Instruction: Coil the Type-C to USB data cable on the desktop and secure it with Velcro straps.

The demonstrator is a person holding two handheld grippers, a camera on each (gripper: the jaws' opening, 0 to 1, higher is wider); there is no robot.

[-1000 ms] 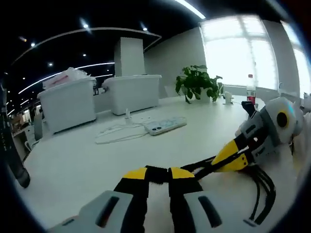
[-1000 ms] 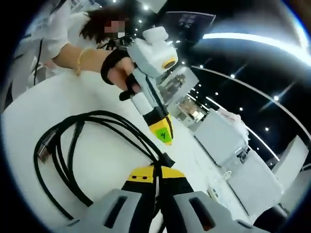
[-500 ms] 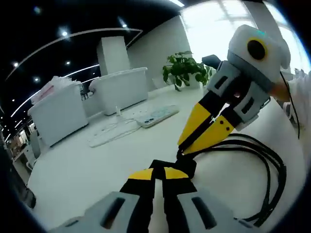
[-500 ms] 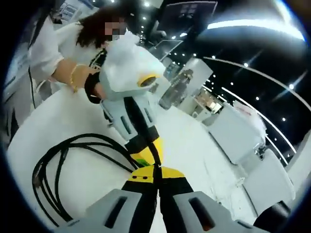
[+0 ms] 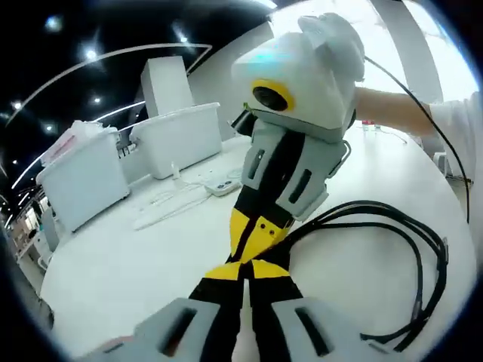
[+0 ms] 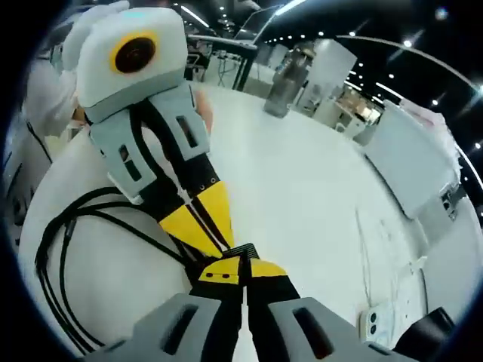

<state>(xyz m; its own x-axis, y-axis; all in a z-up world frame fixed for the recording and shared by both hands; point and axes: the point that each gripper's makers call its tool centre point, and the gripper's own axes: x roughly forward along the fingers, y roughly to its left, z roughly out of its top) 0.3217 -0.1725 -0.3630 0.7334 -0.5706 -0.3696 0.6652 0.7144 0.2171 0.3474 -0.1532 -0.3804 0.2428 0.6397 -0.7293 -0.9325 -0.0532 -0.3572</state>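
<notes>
Both pinching the same spot. Left gripper clenching tight on the black cable at the near edge, right gripper clamping down on that cable nose to nose with it. Loops sprawling out across the white desk beside them. Further back, phone lying with white cords, then white bins sitting behind.

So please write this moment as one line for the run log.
left tongs: shut on cable | right tongs: shut on cable | tips meeting
</notes>
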